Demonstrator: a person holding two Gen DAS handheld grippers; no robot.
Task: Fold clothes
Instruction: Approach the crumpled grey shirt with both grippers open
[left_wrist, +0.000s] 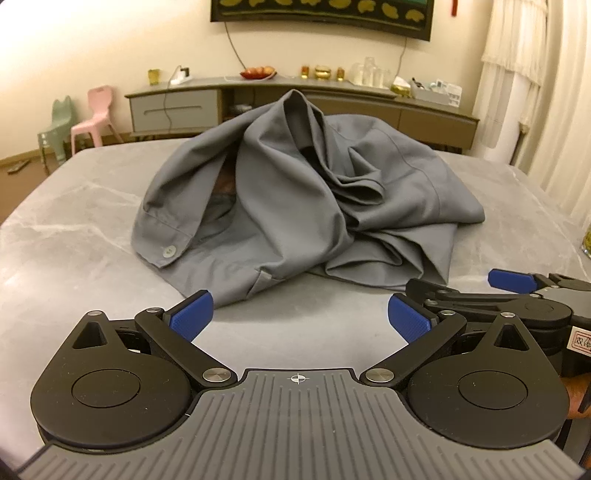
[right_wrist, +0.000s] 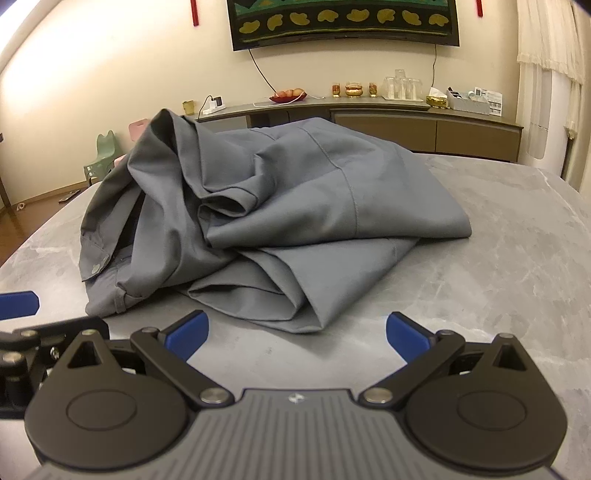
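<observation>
We see the left tongs (left_wrist: 299, 319) spread wide, blue pads (left_wrist: 192, 319) far apart and gripping nothing, hovering above the grey marbled bench (left_wrist: 74, 229) just short of the near hem of the crumpled grey garment (left_wrist: 295, 192). Our right tongs (right_wrist: 297, 336) are equally wide open and empty, close to the garment's folded edge without touching it. The garment lies heaped in the middle of the bench, a buttoned cuff (left_wrist: 168, 251) at its left.

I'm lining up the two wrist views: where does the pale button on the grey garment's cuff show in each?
Left wrist view: pale button, left of centre, on the near-left edge of the crumpled grey garment.
Right wrist view: button, far left, mid-height.
Shared landmark: red fruit dish on the grey sideboard.
</observation>
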